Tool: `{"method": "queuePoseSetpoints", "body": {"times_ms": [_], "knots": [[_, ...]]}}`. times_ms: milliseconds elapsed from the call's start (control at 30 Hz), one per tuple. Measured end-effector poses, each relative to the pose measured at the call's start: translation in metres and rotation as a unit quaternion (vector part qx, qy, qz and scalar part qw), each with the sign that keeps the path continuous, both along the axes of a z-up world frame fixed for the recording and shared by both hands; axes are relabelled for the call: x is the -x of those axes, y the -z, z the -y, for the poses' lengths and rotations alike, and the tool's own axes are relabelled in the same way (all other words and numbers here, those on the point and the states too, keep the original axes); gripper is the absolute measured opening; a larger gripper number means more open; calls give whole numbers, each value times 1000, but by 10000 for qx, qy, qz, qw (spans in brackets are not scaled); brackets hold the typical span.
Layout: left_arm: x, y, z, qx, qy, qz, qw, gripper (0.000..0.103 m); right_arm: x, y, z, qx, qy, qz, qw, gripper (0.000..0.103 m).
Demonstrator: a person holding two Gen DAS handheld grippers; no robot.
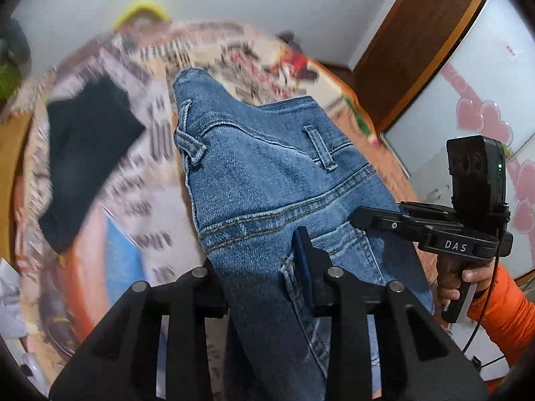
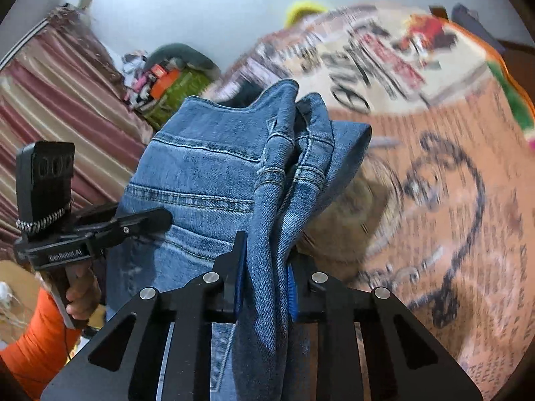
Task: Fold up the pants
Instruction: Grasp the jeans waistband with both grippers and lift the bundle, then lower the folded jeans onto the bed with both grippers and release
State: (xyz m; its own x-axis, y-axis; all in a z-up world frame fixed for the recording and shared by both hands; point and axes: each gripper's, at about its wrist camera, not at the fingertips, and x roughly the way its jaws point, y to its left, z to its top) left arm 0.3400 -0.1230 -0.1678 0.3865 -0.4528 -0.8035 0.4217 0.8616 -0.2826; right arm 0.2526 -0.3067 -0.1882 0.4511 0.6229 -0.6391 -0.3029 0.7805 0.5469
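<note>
Above printed bedspread (image 1: 140, 200), blue jeans (image 1: 267, 173) hang lifted, waistband up, both grippers pinching denim. Black garment (image 1: 87, 160) lies flat on bedspread, left of jeans. Left gripper (image 1: 264, 267) clamped on waist fabric. Right gripper (image 2: 264, 267) clamped on bunched folds at opposite side. Belt loop (image 1: 321, 147) visible on waistband.

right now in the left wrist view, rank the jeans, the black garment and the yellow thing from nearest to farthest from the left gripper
1. jeans, clamped in the left gripper.
2. black garment, lying on the bedspread to the left.
3. yellow object, at the far edge of the bed, upper left.
</note>
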Motion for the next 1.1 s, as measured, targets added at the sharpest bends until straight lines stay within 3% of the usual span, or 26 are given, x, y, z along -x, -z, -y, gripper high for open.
{"method": "queuePoseSetpoints", "body": {"times_ms": [133,333,567,733,867,1100], "knots": [[-1,-37,-23,84,-254,559,9981,31,-14,-37,-21,-156,-23,440,9989,18],[-9,-85,-66,185,-681,1326,9887,31,-40,-82,-61,-295,-142,1028,9942,17],[-36,-104,-121,279,-1099,1758,9779,31,-71,-109,-118,-157,-300,1454,9888,17],[-73,-93,-162,292,-1347,1722,9754,31,-97,-106,-157,41,-339,1437,9890,17],[-105,-69,-187,229,-1514,1636,9746,31,-128,-88,-187,257,-345,1294,9907,17],[-173,6,-224,435,-2032,1111,9718,31,-187,-31,-232,802,-392,801,9928,17]]}}
